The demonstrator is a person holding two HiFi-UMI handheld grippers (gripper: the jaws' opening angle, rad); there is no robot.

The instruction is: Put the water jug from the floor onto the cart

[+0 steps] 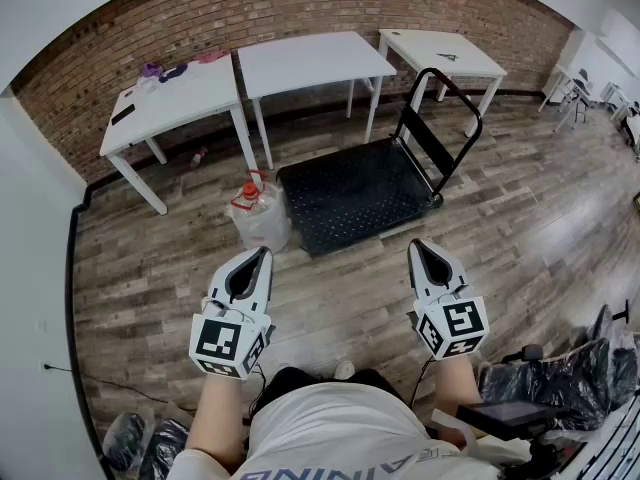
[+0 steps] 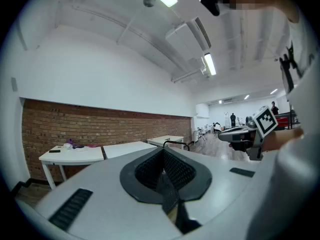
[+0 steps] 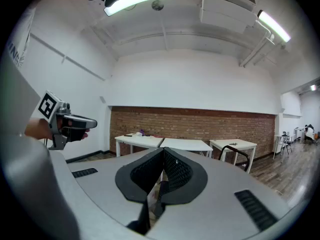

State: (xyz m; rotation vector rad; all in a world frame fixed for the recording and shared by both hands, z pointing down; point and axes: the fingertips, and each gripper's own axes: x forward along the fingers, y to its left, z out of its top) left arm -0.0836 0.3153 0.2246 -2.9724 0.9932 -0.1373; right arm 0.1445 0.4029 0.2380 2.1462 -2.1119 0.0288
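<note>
Three white tables (image 1: pixel 300 63) line the brick wall, and in front of them sits the black cart (image 1: pixel 350 193). The water jug (image 1: pixel 258 213) stands on the wood floor just beside the cart's left edge. Nearer the person, the left gripper (image 1: pixel 262 254) and right gripper (image 1: pixel 416 245) point level, each clenched shut and gripping nothing.

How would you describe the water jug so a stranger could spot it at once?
Find the brick wall with white tables along it; on the wood floor before them sits a black cart. The jug stands on the floor just left of the cart. It is the big clear container with a red cap.
</note>
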